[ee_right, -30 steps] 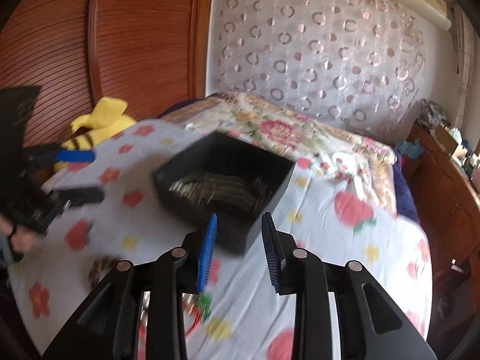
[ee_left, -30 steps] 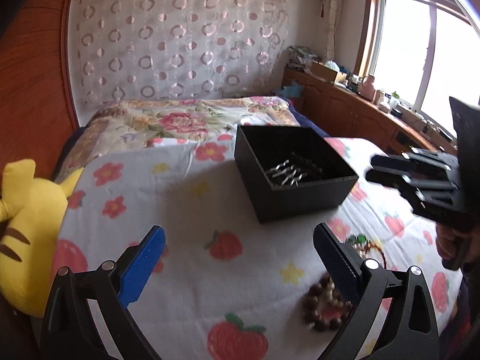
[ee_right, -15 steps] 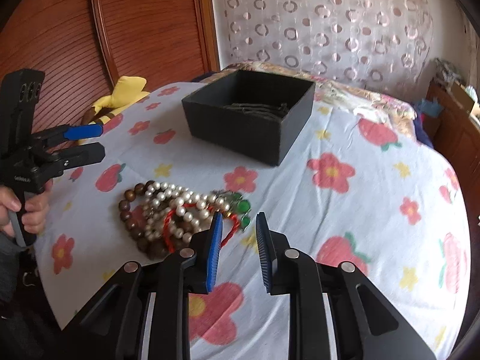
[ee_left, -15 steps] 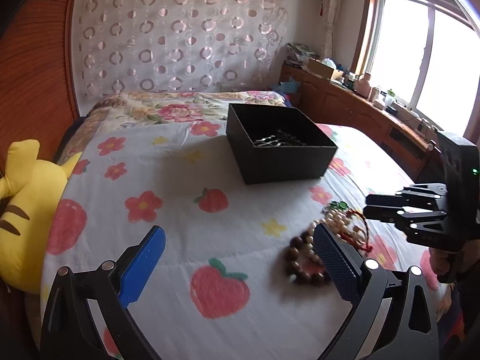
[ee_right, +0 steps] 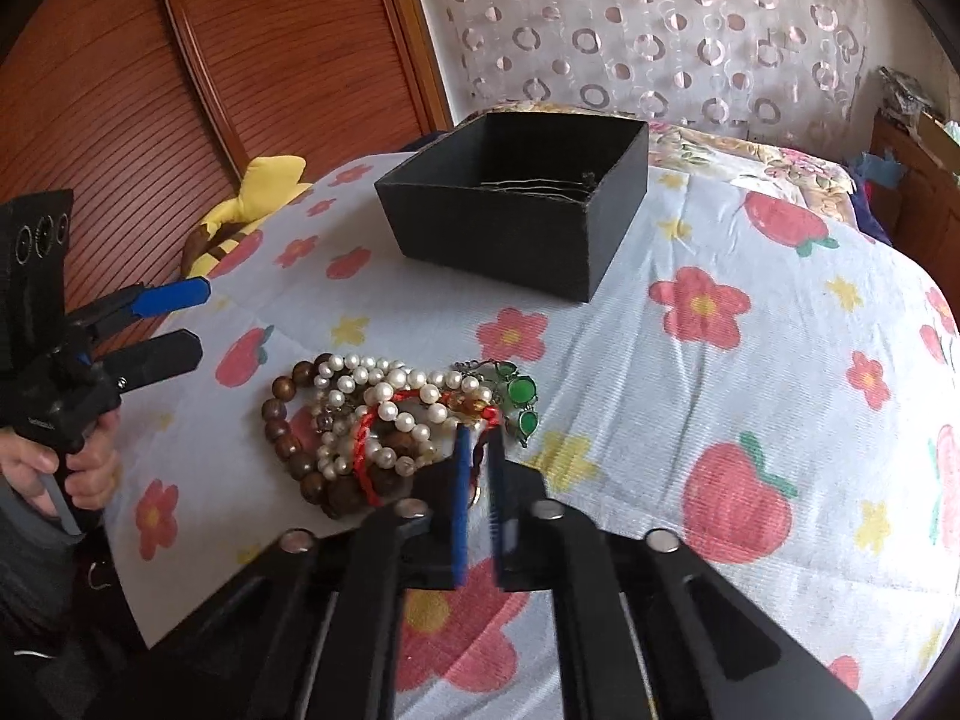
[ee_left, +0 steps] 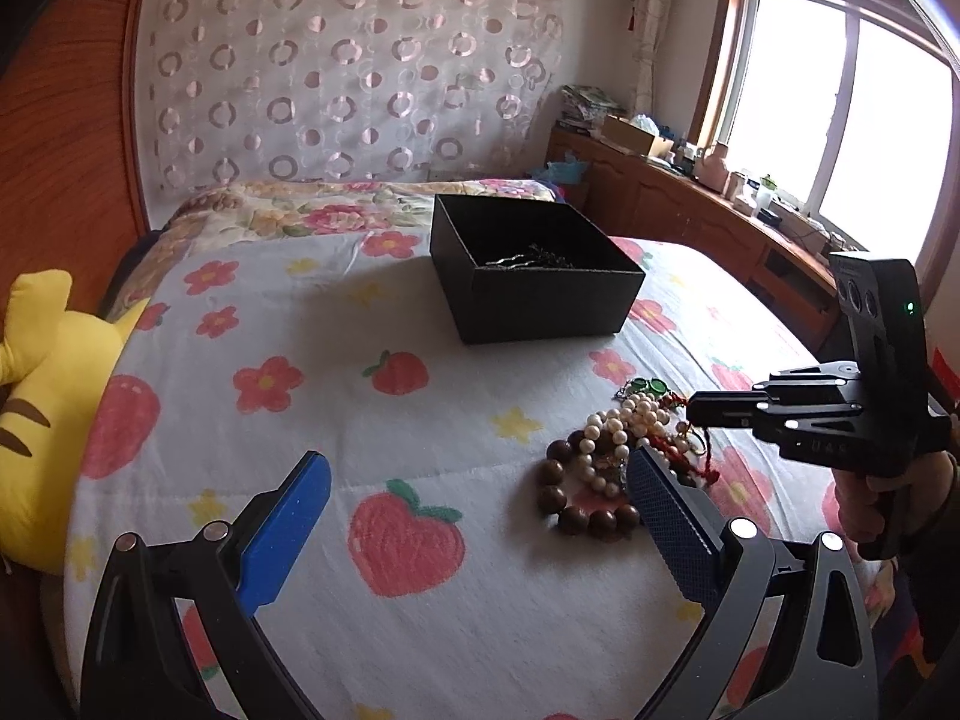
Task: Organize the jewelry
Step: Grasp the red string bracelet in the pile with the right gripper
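A tangle of jewelry (ee_right: 372, 414) lies on the flowered sheet: brown wooden beads (ee_left: 564, 498), pearls (ee_right: 360, 378), a red cord (ee_right: 363, 450) and green stones (ee_right: 519, 396). My right gripper (ee_right: 477, 441) rests on the near edge of the pile, its jaws closing to a thin slit that pinches a strand of the red cord; it also shows as the right gripper (ee_left: 690, 408) from the side. My left gripper (ee_left: 480, 492) hangs open just left of the pile, holding nothing. Behind stands an open black box (ee_left: 540, 276) with metal hairpins (ee_left: 528, 258) inside.
A yellow plush toy (ee_left: 48, 396) lies at the bed's left edge by the wooden headboard (ee_right: 270, 60). A wooden cabinet (ee_left: 690, 216) with small items runs under the window on the right. A person's hand (ee_right: 78, 468) holds the left gripper's handle.
The right gripper came down onto the jewelry pile and its jaws closed from well apart to a slit. The left gripper drew back from the box, bringing the pile into view.
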A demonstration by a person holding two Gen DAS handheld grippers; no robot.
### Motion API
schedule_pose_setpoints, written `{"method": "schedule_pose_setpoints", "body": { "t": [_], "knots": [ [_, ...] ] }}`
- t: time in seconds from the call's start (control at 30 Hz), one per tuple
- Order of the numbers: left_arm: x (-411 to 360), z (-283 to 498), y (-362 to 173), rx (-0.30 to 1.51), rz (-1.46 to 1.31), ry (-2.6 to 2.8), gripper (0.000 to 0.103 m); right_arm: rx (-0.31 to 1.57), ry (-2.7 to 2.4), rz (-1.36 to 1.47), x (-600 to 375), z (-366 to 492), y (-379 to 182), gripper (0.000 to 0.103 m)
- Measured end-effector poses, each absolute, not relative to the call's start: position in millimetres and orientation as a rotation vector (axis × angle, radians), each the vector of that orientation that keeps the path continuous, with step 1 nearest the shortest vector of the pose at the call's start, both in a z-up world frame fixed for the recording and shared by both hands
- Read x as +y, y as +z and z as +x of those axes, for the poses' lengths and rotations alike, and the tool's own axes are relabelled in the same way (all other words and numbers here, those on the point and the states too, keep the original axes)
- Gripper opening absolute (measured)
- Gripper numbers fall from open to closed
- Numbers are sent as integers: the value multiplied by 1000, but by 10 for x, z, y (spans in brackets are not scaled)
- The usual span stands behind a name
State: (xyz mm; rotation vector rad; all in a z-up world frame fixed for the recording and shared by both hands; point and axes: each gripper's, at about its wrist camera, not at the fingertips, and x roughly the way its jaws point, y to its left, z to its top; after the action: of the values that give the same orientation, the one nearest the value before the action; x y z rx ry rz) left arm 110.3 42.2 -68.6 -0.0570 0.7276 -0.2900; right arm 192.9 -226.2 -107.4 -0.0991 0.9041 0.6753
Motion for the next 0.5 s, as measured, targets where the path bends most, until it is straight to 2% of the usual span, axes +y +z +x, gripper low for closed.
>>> {"method": "schedule_pose_setpoints", "body": {
  "t": [0.2,0.5],
  "knots": [
    [425,1113,-711,735,-59,-287,95,859,686,-108,-2276,1874,-960,3],
    [396,1160,-805,786,-40,-270,95,704,706,-133,-2273,1675,-440,3]
  ]
}}
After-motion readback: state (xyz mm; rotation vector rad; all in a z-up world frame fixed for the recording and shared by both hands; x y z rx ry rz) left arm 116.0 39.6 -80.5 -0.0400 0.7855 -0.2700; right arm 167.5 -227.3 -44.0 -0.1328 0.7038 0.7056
